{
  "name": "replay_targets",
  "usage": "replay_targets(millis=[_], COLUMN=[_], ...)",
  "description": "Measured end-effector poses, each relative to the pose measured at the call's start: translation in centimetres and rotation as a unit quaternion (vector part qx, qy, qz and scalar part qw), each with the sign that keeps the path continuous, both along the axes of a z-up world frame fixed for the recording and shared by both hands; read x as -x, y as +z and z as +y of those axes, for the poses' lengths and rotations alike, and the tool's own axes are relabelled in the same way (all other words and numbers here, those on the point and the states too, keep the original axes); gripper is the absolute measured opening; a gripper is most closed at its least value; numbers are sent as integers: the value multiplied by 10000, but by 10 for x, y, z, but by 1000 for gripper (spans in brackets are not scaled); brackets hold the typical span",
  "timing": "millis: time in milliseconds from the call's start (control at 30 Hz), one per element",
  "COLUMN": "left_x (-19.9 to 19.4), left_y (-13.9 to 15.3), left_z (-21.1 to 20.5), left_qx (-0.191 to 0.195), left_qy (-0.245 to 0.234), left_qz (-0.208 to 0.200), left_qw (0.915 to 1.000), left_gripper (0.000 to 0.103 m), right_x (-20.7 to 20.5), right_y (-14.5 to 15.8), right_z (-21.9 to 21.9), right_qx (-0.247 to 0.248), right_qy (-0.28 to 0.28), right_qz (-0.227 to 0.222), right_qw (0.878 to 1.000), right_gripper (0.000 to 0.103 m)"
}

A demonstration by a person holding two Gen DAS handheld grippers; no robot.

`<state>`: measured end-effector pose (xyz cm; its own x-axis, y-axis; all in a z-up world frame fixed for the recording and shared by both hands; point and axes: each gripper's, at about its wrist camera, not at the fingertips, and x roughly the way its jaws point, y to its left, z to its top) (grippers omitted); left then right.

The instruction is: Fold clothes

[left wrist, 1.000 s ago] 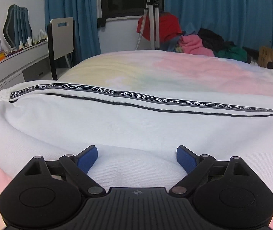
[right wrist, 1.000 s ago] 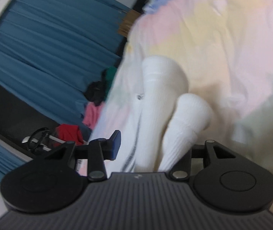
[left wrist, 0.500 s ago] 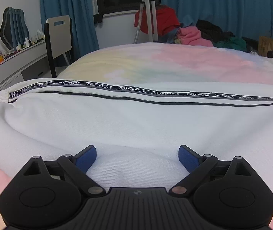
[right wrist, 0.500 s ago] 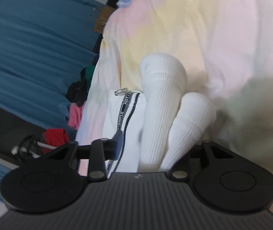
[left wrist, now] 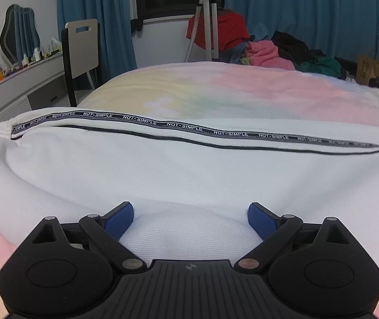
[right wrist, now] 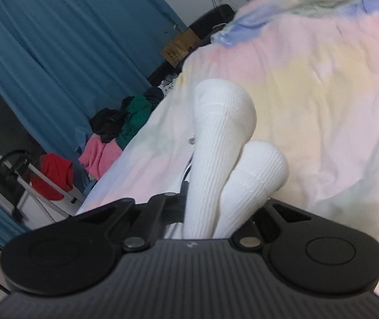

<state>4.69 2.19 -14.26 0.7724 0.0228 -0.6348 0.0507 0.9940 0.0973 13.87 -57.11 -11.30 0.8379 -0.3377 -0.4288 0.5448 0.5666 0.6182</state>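
- The bed (left wrist: pixel 242 90) fills most of both views and is covered with a pastel sheet in pink, yellow and pale green patches.
- Blue curtains (left wrist: pixel 309 8) are hung across the far wall, with a dark window between them.
- A white garment (left wrist: pixel 163 170) is spread across the near part of the bed, reaching from the left edge to the right edge of the left wrist view; a black-and-grey tape printed "NOT-SIMPLE" (left wrist: pixel 184 127) is seen running along its far side.
- A table (left wrist: pixel 22 85) at the far left is loaded with small bottles and a mirror, and a chair (left wrist: pixel 81 47) is placed just beside it.
- A heap of clothes (left wrist: pixel 269 50) in pink, red, black and green is piled beyond the far end of the bed, next to a tripod (left wrist: pixel 206 18).
- The left gripper (left wrist: pixel 190 219) is held low at the near edge of the garment; its blue fingers (left wrist: pixel 117 219) are spread wide, with a hump of white cloth lying between them, ungripped.
- The right gripper (right wrist: pixel 213 207) is tilted, and its fingers are closed on two ribbed white cuffs (right wrist: pixel 224 143) of the garment, which are seen sticking out ahead of it over the sheet.
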Motion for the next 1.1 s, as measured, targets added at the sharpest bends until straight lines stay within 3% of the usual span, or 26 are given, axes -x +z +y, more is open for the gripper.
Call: replay_targets(millis=[67, 133, 233, 300, 433, 567, 633, 667, 767, 867, 1033, 1100], left_x=[0, 1, 1, 2, 7, 13, 15, 16, 17, 16, 19, 25], left_y=[2, 5, 10, 17, 32, 40, 42, 43, 45, 45, 46, 51], left_z=[1, 3, 8, 14, 33, 47, 52, 53, 54, 51, 42, 40], left_qx=[27, 55, 156, 255, 624, 926, 1046, 1084, 1177, 1138, 969, 968], left_qy=[-12, -24, 24, 155, 482, 710, 739, 734, 684, 591, 403, 314], left_qz=[-2, -5, -45, -142, -367, -440, -431, -434, -462, -478, -441, -509], left_qw=[10000, 10000, 9999, 9995, 9962, 9922, 9908, 9904, 9896, 9906, 9935, 9935], left_gripper=[95, 94, 95, 95, 94, 94, 94, 94, 94, 94, 94, 94], right_x=[1, -4, -10, -11, 3, 14, 17, 21, 24, 29, 27, 31], right_y=[18, 42, 69, 74, 49, -15, -49, -57, -52, -42, -25, -13], right_z=[20, 56, 124, 177, 280, 352, 377, 383, 381, 376, 375, 375], right_qx=[382, 1222, 2400, 3224, 4384, 4455, 4921, 5238, 5423, 4993, 4533, 4110], right_qy=[101, 396, 1062, 1659, 3104, 4490, 4669, 4610, 4494, 4519, 4570, 4666], right_qz=[62, 38, -194, -324, -374, 435, 963, 1019, 1037, 991, 1072, 1100], right_qw=[9992, 9917, 9647, 9314, 8427, 7733, 7284, 7090, 7023, 7326, 7578, 7754], right_gripper=[11, 11, 11, 11, 11, 11, 11, 11, 11, 13, 17, 37])
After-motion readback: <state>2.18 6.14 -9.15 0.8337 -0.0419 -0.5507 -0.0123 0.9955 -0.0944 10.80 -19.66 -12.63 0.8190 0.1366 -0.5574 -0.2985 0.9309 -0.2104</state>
